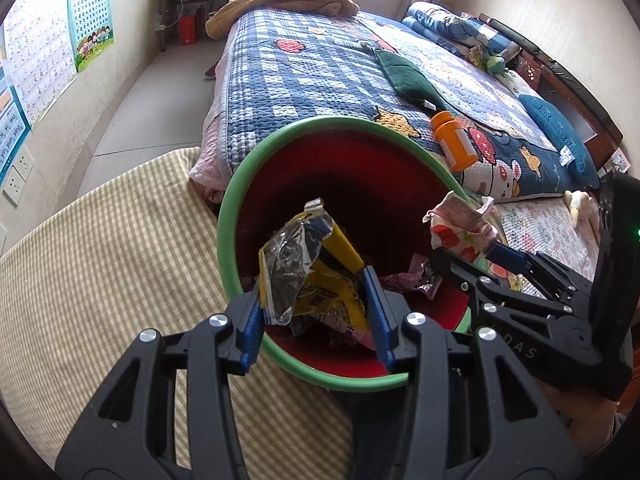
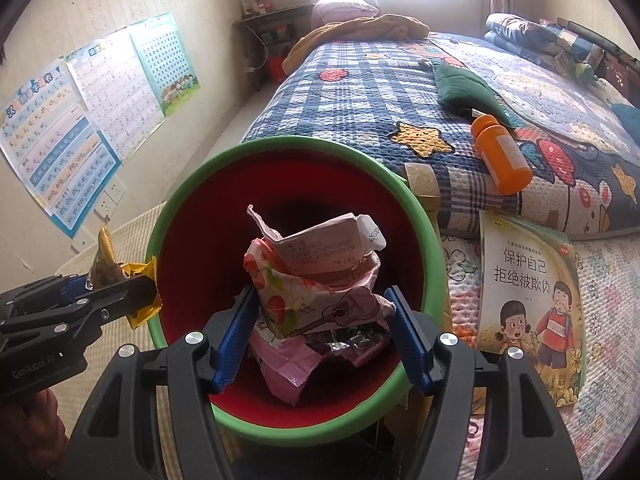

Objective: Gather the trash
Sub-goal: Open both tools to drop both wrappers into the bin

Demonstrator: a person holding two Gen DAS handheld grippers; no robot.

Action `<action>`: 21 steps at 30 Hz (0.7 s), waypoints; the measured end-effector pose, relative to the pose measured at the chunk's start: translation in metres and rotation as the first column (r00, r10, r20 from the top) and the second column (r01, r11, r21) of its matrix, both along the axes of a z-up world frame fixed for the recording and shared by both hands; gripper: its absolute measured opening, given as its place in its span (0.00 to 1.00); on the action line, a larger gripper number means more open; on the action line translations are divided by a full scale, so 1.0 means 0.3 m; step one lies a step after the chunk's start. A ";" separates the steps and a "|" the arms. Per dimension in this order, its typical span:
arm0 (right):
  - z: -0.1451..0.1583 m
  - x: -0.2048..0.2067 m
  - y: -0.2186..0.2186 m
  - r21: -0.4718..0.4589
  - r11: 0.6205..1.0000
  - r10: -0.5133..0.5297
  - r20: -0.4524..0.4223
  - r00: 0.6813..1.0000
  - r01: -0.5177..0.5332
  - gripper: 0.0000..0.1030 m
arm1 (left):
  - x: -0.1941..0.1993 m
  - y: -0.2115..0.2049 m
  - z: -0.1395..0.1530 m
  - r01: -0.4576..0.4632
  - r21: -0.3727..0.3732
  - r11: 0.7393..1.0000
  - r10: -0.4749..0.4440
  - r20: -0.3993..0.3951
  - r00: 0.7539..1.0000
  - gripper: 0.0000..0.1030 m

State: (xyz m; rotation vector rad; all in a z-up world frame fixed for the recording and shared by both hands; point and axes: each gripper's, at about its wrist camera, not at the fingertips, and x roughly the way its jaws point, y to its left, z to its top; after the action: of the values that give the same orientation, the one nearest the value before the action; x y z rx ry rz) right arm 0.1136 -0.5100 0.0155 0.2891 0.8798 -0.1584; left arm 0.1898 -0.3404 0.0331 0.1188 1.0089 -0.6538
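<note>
A red bin with a green rim (image 1: 240,184) (image 2: 168,216) stands between a bed and a checked cushion. My left gripper (image 1: 316,312) is shut on a yellow and silver snack wrapper (image 1: 308,268) and holds it over the bin's mouth; it also shows in the right wrist view (image 2: 120,276). My right gripper (image 2: 320,332) is shut on a pink and white strawberry-print wrapper (image 2: 316,272) over the bin; that wrapper also shows in the left wrist view (image 1: 460,228). More crumpled wrappers (image 1: 412,280) lie inside the bin. An orange bottle (image 1: 454,140) (image 2: 502,156) lies on the bed.
The bed has a blue checked quilt (image 1: 300,80), a green cloth (image 2: 464,88) and a brown blanket (image 1: 280,4). A children's book (image 2: 532,312) lies on a floral cover to the right of the bin. Posters (image 2: 60,136) hang on the left wall.
</note>
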 end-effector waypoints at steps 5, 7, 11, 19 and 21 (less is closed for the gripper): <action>-0.006 0.020 -0.017 -0.002 1.000 0.001 0.003 1.000 -0.001 0.61 | 0.023 -0.013 -0.018 0.002 0.009 1.000 -0.002 -0.004 1.000 0.42; -0.011 0.029 -0.021 -0.003 1.000 0.004 0.002 1.000 -0.004 0.61 | 0.033 -0.019 -0.025 0.003 0.013 1.000 -0.003 -0.005 1.000 0.42; -0.021 0.049 -0.023 -0.009 1.000 0.011 -0.003 1.000 -0.011 0.61 | 0.051 -0.030 -0.032 0.007 0.021 1.000 -0.007 -0.003 1.000 0.42; -0.041 0.095 -0.028 -0.011 1.000 0.025 -0.012 1.000 -0.025 0.62 | 0.084 -0.055 -0.048 0.017 0.027 0.999 -0.017 -0.002 1.000 0.42; -0.043 0.106 -0.028 -0.012 1.000 0.027 -0.013 1.000 -0.027 0.62 | 0.093 -0.065 -0.053 0.019 0.032 0.999 -0.019 0.003 1.000 0.42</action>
State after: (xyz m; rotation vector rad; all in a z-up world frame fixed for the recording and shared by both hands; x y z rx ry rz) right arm 0.1453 -0.5185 0.0025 0.2652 0.8943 -0.1407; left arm 0.2177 -0.3600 0.0171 0.1570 1.0165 -0.6547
